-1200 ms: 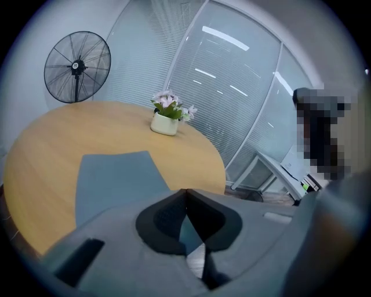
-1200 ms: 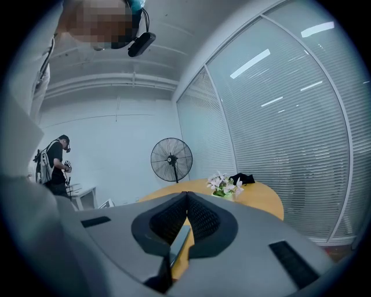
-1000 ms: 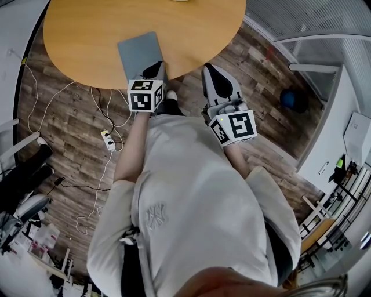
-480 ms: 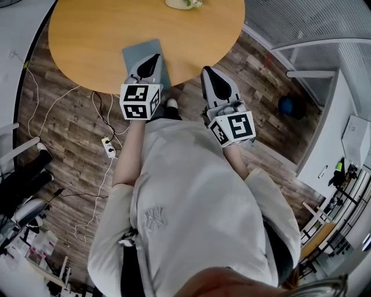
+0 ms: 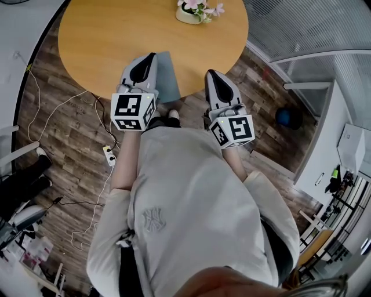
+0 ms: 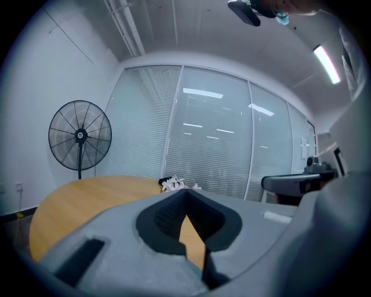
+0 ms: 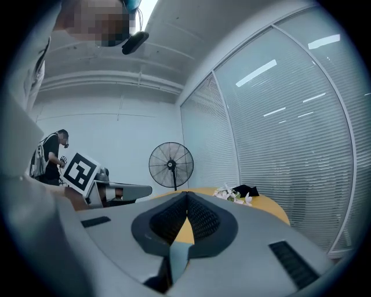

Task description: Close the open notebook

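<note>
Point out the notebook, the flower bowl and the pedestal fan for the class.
notebook (image 5: 167, 78), head view, middle of its grey cover.
flower bowl (image 5: 188, 16), head view, the bowl's side.
pedestal fan (image 6: 80, 136), left gripper view, the hub.

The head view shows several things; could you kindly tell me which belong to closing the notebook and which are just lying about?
For the job: notebook, left gripper, right gripper, table beneath it.
Lying about: flower pot, power strip on the floor, standing fan.
</note>
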Demonstrator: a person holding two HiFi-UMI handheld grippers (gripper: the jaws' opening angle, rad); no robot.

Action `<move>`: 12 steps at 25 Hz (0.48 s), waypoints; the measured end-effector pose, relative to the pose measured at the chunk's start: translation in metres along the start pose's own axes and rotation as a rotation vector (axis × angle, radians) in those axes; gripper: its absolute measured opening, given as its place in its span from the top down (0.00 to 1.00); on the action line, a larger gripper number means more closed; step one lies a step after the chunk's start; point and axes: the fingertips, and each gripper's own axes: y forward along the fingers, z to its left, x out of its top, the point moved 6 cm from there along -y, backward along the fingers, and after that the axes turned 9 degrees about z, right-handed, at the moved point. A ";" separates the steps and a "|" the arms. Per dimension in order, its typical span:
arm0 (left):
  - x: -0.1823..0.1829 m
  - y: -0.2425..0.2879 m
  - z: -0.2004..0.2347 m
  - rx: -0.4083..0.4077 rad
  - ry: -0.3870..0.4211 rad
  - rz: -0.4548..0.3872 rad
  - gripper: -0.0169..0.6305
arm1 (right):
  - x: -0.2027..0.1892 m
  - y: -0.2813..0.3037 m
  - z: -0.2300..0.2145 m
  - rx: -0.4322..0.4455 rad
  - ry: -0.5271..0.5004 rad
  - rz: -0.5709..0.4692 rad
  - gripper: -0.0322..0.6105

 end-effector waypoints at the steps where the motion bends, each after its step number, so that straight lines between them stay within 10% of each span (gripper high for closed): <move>1: 0.006 -0.005 0.004 0.003 0.001 -0.014 0.95 | 0.003 0.003 0.003 -0.001 -0.001 -0.004 0.96; 12: 0.052 -0.067 0.030 0.069 -0.017 -0.149 0.95 | 0.033 0.022 0.022 0.028 -0.017 -0.046 0.96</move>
